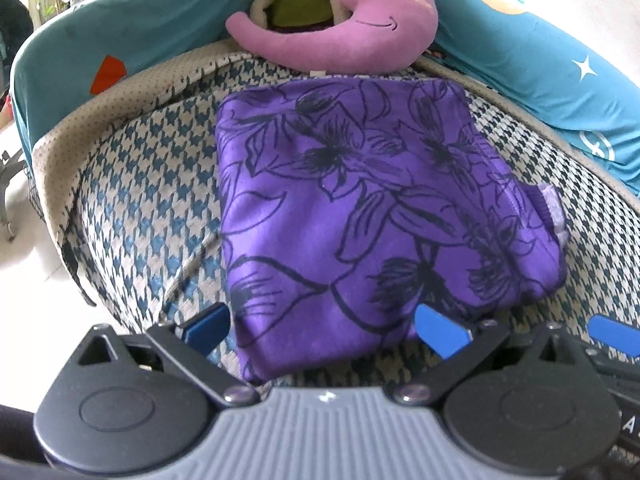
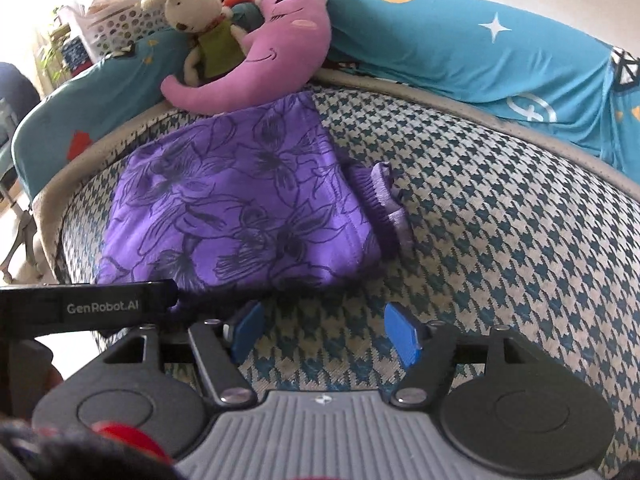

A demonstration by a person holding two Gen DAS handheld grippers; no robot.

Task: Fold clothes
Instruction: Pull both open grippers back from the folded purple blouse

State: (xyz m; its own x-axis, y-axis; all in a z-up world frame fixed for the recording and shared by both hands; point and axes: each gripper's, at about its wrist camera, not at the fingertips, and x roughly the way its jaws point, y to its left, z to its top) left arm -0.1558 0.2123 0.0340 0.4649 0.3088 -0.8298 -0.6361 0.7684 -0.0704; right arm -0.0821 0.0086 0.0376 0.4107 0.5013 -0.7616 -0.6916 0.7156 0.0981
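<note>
— While checking the left gripper [image 1: 324, 326]: condition?
— Spread wide. Blue pads [image 1: 440, 330] apart, one at each side of the near edge of the purple garment [image 1: 360, 216]. No cloth pinched between them.

— Garment position?
— Folded into a rough rectangle, flat on the houndstooth cushion [image 1: 152, 184]. Dark flower print on top. Ribbed lilac cuff [image 2: 384, 204] sticking out at the right side. Far edge touching the pink moon pillow [image 1: 360, 36].

— Right gripper [image 2: 328, 332]?
— Spread also, holding nothing. Positioned over bare cushion, just beside the garment's near right corner. Black body of the left gripper visible at the left of the right wrist view, lying across the garment's near edge.

— Surroundings?
— Stuffed rabbit [image 2: 200, 20] in a green top, resting against the moon pillow. Teal pillows [image 2: 480, 52] with star prints along the back of the cushion. White perforated basket [image 2: 160, 0] behind the rabbit.
</note>
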